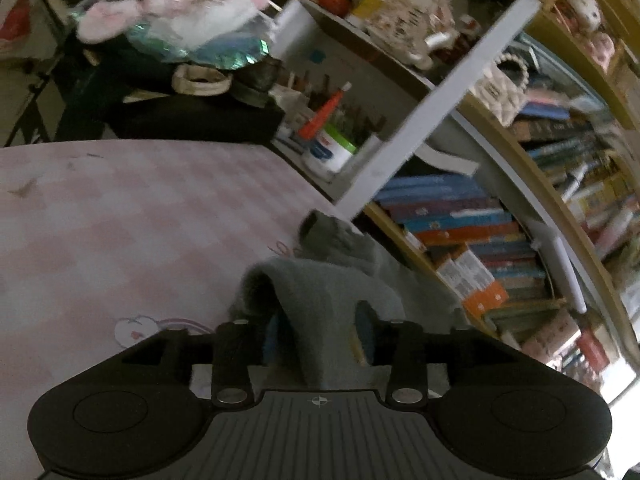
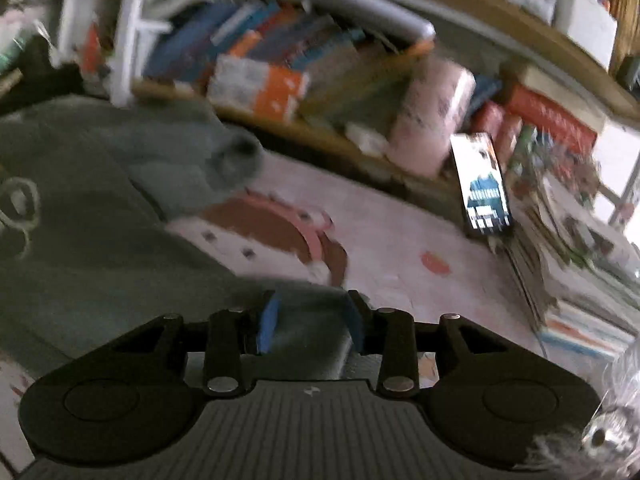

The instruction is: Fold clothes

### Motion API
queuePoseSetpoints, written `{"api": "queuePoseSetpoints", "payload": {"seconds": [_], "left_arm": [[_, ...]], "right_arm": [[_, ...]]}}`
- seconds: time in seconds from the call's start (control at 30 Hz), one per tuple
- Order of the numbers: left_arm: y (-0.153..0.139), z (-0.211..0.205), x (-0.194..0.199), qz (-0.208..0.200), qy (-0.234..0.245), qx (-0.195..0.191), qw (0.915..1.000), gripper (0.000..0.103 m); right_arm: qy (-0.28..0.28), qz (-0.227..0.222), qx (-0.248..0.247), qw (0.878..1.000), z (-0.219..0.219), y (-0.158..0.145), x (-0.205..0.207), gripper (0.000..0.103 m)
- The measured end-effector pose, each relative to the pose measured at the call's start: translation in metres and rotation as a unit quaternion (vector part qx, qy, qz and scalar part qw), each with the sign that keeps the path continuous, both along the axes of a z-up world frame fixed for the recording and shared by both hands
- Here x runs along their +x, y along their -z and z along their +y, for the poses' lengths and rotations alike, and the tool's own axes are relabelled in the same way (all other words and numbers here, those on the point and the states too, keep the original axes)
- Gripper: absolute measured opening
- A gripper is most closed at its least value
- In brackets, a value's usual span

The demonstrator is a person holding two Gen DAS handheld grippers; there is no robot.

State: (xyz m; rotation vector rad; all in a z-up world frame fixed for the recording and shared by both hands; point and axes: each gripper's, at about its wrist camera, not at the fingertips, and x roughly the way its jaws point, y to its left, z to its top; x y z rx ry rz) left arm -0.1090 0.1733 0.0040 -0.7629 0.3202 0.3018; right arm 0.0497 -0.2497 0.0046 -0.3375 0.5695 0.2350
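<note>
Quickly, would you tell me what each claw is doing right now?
Left claw: closed on the grey garment.
Right claw: closed on the same grey garment.

Grey fleece garment, soft and thick, with a pale looping outline drawn on the body. Spread mostly flat over a pink checked bedsheet. One edge raised in a draped fold; another edge bunched up low in the right wrist view. Sleeve with an open cuff lying out toward the bookshelf
</note>
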Motion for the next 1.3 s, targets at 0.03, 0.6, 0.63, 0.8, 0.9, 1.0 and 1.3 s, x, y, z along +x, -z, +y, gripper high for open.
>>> {"api": "queuePoseSetpoints", "payload": {"seconds": [0.03, 0.6, 0.63, 0.8, 0.9, 1.0, 1.3], "left_arm": [[0.001, 0.002, -0.001, 0.001, -0.001, -0.003, 1.0000, 0.042], [0.015, 0.010, 0.015, 0.022, 0.006, -0.035, 0.9991, 0.052], [0.018, 0.014, 0.019, 0.022, 0.006, -0.051, 0.9985, 0.052], [0.032, 0.030, 0.039, 0.010, 0.013, -0.164, 0.9863, 0.050], [0.037, 0.035, 0.051, 0.001, 0.004, -0.204, 0.9789, 0.048], [0.037, 0.043, 0.059, -0.024, -0.030, -0.219, 0.9749, 0.038], [-0.050, 0.011, 0.058, -0.122, 0.052, 0.028, 0.9907, 0.008]], "right_arm": [[0.005, 0.004, -0.003, 1.000, -0.002, 0.002, 0.001, 0.034], [-0.038, -0.062, 0.144, 0.987, -0.018, -0.027, -0.020, 0.038], [-0.042, -0.056, 0.134, 0.988, -0.014, -0.024, -0.019, 0.038], [-0.054, -0.028, 0.111, 0.992, -0.002, -0.016, -0.016, 0.038], [-0.046, -0.013, 0.089, 0.995, 0.002, -0.009, -0.012, 0.038], [-0.049, 0.000, 0.071, 0.996, 0.006, -0.002, -0.011, 0.038], [-0.091, 0.015, 0.057, 0.994, 0.020, 0.004, -0.014, 0.038]]}}
